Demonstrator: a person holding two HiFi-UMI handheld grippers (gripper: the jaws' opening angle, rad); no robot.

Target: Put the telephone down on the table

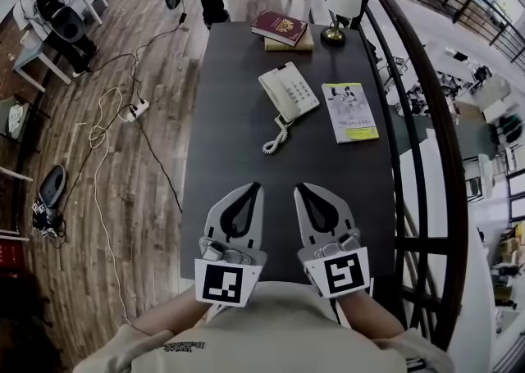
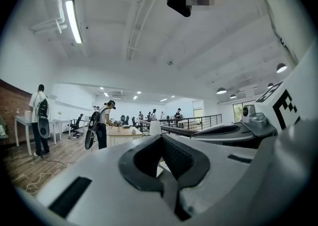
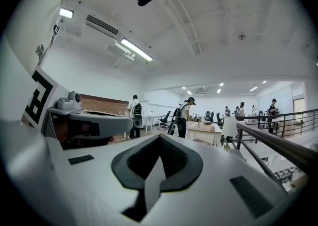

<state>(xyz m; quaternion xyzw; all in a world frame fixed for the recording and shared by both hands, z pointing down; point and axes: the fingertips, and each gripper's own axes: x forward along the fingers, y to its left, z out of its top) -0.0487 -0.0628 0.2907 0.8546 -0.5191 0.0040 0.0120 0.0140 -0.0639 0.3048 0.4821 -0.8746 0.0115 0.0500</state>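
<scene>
The cream telephone (image 1: pixel 287 91) lies flat on the dark table (image 1: pixel 230 150), handset on its cradle, with the coiled cord (image 1: pixel 276 138) trailing toward me. Both grippers rest side by side at the table's near end, well short of the phone and pointing at it. My left gripper (image 1: pixel 256 187) is shut with nothing between its jaws, and its tips meet in the left gripper view (image 2: pixel 160 137). My right gripper (image 1: pixel 300 189) is shut and empty too, as the right gripper view confirms (image 3: pixel 160 137).
A yellow-green booklet (image 1: pixel 350 111) lies right of the phone. Stacked books (image 1: pixel 283 29) and a white-shaded lamp (image 1: pixel 343 2) stand at the far end. A black railing (image 1: pixel 426 117) runs along the table's right side. Cables (image 1: pixel 115 117) lie on the wooden floor at left.
</scene>
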